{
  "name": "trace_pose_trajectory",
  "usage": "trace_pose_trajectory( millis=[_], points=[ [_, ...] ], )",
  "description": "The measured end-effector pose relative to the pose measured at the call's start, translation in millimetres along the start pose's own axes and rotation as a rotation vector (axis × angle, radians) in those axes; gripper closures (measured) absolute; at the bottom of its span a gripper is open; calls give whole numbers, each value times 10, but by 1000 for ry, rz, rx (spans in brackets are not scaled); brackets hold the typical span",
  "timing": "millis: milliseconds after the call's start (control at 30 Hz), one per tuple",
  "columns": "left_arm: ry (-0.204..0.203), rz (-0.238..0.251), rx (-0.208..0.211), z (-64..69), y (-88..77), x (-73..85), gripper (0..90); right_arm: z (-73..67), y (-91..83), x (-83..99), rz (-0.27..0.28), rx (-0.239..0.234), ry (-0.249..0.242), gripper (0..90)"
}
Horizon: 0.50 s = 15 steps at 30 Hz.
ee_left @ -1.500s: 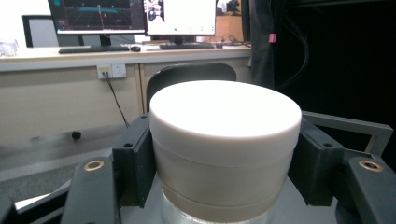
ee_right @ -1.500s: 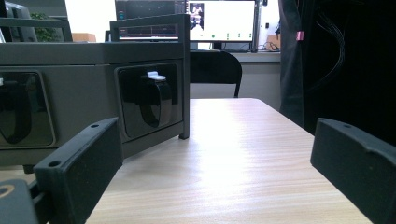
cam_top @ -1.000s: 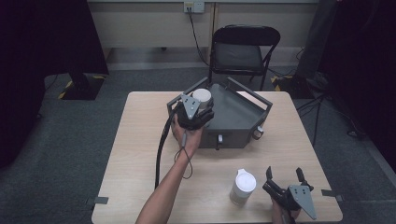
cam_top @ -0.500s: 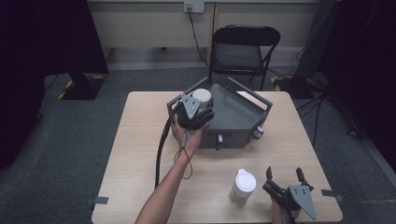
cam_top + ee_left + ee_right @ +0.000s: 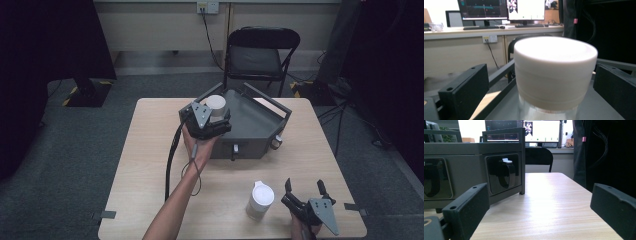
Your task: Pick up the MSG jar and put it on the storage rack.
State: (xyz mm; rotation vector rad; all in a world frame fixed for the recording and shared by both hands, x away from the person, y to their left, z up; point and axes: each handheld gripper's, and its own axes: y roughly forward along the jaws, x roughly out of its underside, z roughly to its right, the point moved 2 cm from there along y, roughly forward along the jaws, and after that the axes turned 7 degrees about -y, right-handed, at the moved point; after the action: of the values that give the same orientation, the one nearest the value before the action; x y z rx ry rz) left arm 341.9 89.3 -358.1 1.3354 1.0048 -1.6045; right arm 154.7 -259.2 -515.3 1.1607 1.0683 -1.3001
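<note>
This is a lab or office workroom set up for recording. A light wooden table [image 5: 150, 165] stands on grey carpet [image 5: 75, 165], its feet marked with strips of tape [image 5: 104, 215]. Behind it a black folding chair [image 5: 260, 55] faces the table, and a power outlet [image 5: 207, 7] on the beige wall feeds a cable that runs down to the floor. Dark curtains [image 5: 45, 40] hang at both sides, and a stand base [image 5: 84, 92] sits on yellow-and-black floor markings. In the gripper views a long desk [image 5: 499, 28] along the wall carries monitors [image 5: 482, 8] with lit screens, a keyboard [image 5: 530, 25] and another wall socket [image 5: 489, 38] below.
</note>
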Motion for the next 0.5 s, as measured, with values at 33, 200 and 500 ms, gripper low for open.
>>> trace_pose_trajectory(
  millis=[33, 200, 500],
  points=[
    [-3, -5, 0, 0, -6, 3, 1, 0, 0, 0, 0, 0, 0, 8],
    [-17, 10, 0, -26, -59, 45, 2, -3, 0, 0, 0, 2, 0, 8],
    [-20, 35, -25, -2, -126, 40, 0, -5, 0, 0, 0, 3, 0, 8]
  ],
)
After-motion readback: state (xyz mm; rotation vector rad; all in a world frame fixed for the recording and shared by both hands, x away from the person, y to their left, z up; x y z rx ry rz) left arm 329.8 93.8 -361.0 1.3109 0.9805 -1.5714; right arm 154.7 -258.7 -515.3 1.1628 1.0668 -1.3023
